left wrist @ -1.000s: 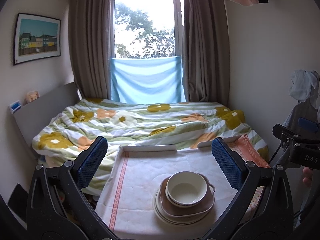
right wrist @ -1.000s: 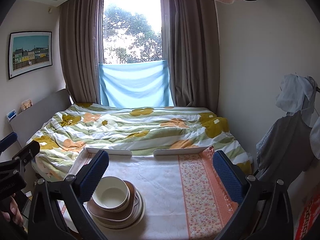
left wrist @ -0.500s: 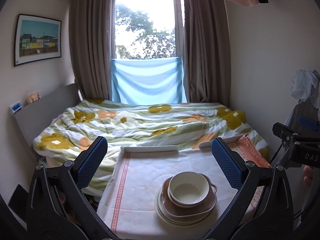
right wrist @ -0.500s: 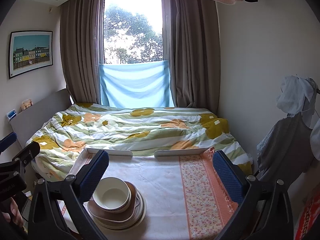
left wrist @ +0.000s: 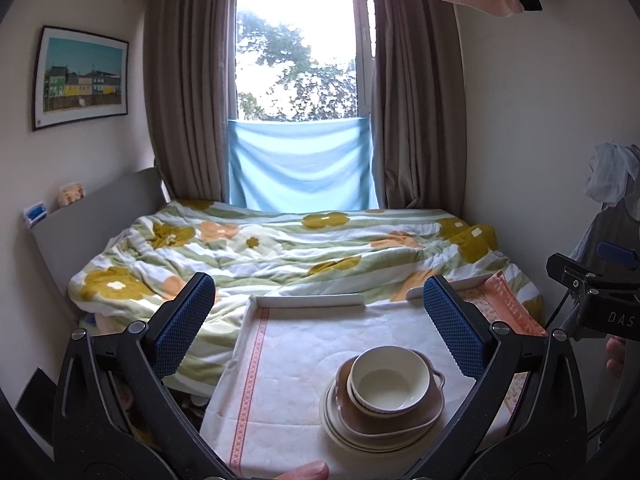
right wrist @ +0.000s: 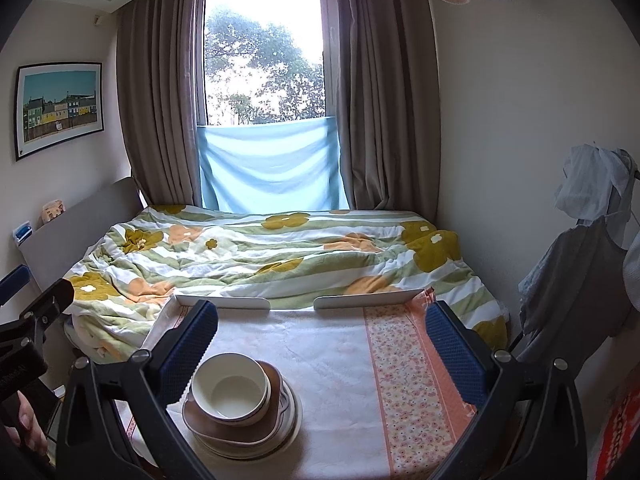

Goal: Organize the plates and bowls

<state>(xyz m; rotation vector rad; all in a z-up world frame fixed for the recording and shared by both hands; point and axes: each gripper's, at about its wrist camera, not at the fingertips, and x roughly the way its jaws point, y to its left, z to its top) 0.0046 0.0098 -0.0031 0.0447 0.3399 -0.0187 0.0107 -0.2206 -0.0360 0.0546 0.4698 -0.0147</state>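
One stack of dishes stands on the cloth-covered table (left wrist: pixel 288 356). A white bowl (left wrist: pixel 390 382) sits on top, nested in a brown dish (left wrist: pixel 404 420) that rests on cream plates (left wrist: pixel 340 424). In the right wrist view the white bowl (right wrist: pixel 229 390), brown dish (right wrist: pixel 232 430) and cream plates (right wrist: pixel 290 426) lie low left, just past my left finger's pad. My left gripper (left wrist: pixel 320 322) is open above the table, with the stack below and slightly right of its gap. My right gripper (right wrist: pixel 322 338) is open too, holding nothing.
A bed with a flowered quilt (left wrist: pixel 288 248) lies right behind the table's far edge, under a curtained window (left wrist: pixel 296 52). Clothes hang on a rack (right wrist: pixel 592 264) at the right. The table's right part has an orange flowered strip (right wrist: pixel 408 380).
Both grippers have drifted slightly closer to the table; the stack looks a little nearer in each view. The dishes have not moved.
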